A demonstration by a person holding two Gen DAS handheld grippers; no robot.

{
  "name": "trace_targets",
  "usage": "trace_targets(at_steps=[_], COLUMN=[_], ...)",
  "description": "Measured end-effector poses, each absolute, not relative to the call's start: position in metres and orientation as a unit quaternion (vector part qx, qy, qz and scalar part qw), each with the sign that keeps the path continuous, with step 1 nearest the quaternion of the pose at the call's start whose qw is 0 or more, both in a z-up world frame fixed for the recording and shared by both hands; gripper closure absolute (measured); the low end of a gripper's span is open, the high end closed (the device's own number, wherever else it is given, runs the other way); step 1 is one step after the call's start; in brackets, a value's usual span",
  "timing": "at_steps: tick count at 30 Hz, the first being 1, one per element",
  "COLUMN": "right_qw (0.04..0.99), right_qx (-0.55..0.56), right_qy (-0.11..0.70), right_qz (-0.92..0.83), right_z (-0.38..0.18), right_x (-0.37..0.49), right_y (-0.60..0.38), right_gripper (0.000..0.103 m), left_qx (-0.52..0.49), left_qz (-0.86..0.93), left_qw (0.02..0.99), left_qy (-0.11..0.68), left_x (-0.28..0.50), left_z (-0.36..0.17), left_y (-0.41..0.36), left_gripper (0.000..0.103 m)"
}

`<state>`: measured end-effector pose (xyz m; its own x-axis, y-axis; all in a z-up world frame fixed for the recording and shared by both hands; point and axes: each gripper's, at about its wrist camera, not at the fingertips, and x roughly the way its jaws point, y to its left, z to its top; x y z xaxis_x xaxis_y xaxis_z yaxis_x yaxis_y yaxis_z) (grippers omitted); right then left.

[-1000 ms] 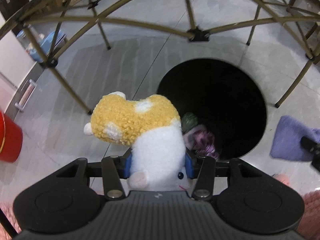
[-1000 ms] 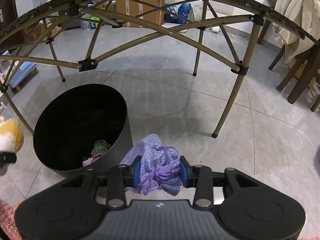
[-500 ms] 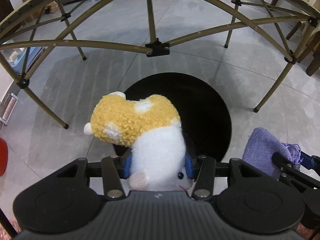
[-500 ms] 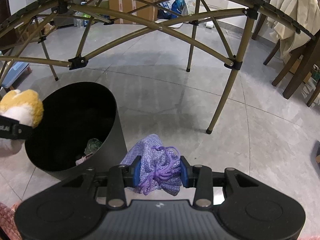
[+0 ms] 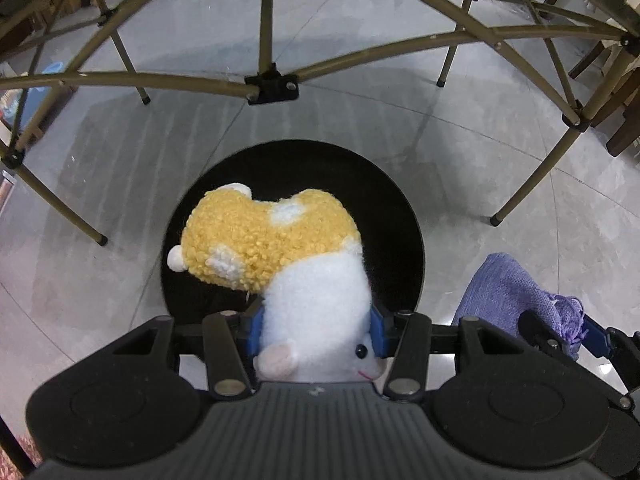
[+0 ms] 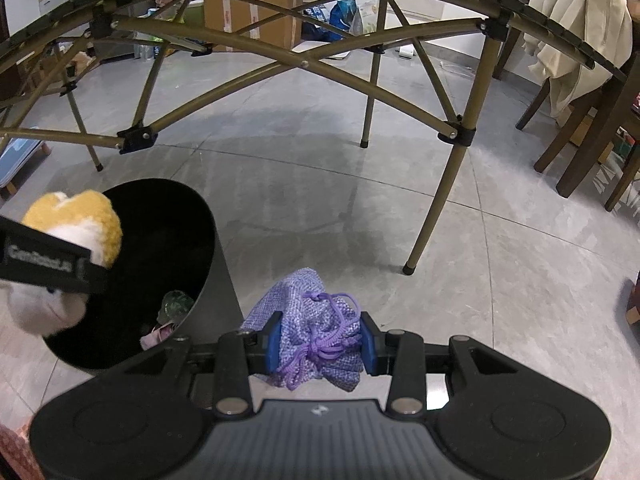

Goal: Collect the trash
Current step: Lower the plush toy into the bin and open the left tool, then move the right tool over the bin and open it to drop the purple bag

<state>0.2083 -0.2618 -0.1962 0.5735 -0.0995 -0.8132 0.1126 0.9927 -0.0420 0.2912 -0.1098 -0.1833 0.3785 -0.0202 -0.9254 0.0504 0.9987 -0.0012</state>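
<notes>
My left gripper (image 5: 318,330) is shut on a yellow and white plush hamster (image 5: 280,256) and holds it right above the mouth of a round black bin (image 5: 404,240) on the floor. My right gripper (image 6: 319,342) is shut on a purple knitted drawstring pouch (image 6: 308,312), held just right of the bin (image 6: 216,280). The pouch also shows in the left wrist view (image 5: 508,292). The hamster (image 6: 76,220) and the left gripper show at the left of the right wrist view. Some trash (image 6: 174,306) lies at the bin's bottom.
A folding table's tan metal frame (image 5: 272,84) arches over the bin, its legs (image 6: 440,196) standing on the grey tiled floor. Wooden chairs (image 6: 580,136) with a cloth stand at the right. Cardboard boxes (image 6: 256,12) are at the back.
My left gripper has carried the hamster to the right, from beside the bin to over its opening. My right gripper with the pouch has shifted slightly, staying beside the bin.
</notes>
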Motion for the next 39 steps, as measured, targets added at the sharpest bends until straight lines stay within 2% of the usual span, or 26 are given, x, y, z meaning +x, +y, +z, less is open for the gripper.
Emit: trace_targets(at_steps=[22, 24, 25, 27, 39], right_qw=[0.883, 0.884, 0.884, 0.885, 0.886], right_qx=[0.022, 0.023, 0.024, 0.025, 0.03], right_qy=[0.46, 0.458, 0.457, 0.457, 0.456], right_qz=[-0.09, -0.089, -0.089, -0.088, -0.079], right_z=[-0.212, -0.211, -0.211, -0.211, -0.206], right_x=[0.248, 0.249, 0.249, 0.249, 0.247], right_y=[-0.277, -0.277, -0.278, -0.278, -0.278], right_gripper=[0.066, 0.066, 0.066, 0.066, 0.066], left_qx=[-0.019, -0.018, -0.017, -0.017, -0.003], left_qz=[0.002, 0.007, 0.009, 0.013, 0.015], left_qw=[0.801, 0.801, 0.802, 0.805, 0.809], left_qy=[0.599, 0.599, 0.598, 0.593, 0.587], left_x=[0.327, 0.328, 0.329, 0.328, 0.325], left_z=[-0.215, -0.215, -0.216, -0.214, -0.208], left_y=[-0.11, -0.111, -0.111, -0.112, -0.11], left_gripper=[0.051, 0.047, 0.039, 0.002, 0.0])
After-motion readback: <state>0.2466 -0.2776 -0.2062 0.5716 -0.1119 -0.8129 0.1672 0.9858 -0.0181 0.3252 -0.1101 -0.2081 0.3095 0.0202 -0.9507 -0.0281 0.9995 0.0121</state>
